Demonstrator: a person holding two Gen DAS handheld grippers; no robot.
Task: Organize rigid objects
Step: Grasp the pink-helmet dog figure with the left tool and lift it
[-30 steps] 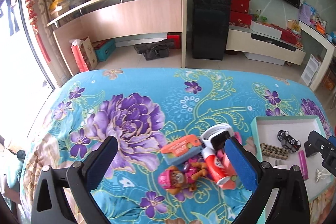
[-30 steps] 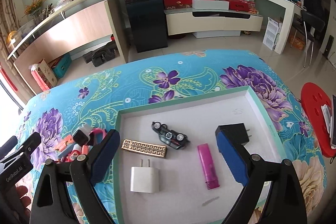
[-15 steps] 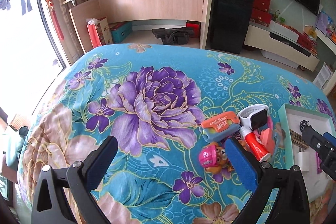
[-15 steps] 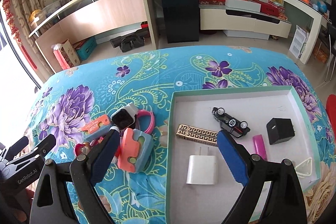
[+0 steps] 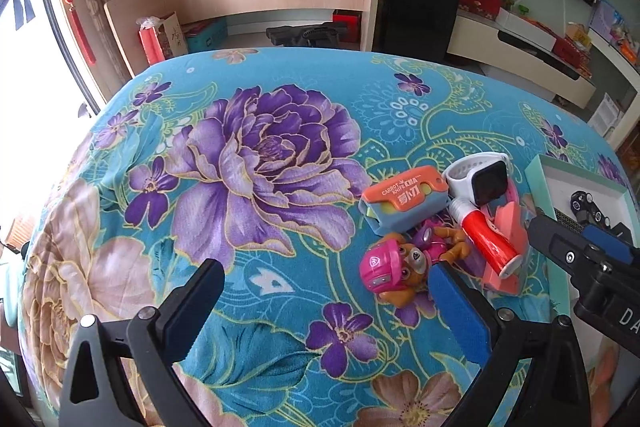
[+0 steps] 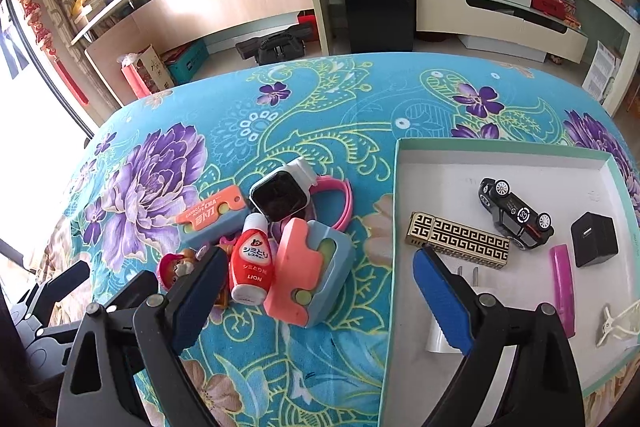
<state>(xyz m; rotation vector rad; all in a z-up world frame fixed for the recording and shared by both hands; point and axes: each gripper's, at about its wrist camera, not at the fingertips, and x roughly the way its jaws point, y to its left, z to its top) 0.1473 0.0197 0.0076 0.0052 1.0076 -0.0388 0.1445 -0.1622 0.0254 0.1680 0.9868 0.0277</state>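
Roughly half sorted, I'd say: toy car point(image 6: 516, 215), gold lighter point(image 6: 460, 241) and black charger point(image 6: 594, 245) lie in the tray point(image 6: 500, 147); watch point(image 6: 280, 195), red bottle point(image 6: 250, 263) and pup figure point(image 5: 394, 269) wait heaped on the tabletop point(image 6: 360, 99); both grippers point(image 5: 328, 311) point(image 6: 320, 299) spread, empty.

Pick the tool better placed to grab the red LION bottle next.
Right. The right tool is open with the red plastic LION bottle lying just ahead between its fingers, beside the white tray. The left tool is open too, but the bottle sits off beyond its right finger.
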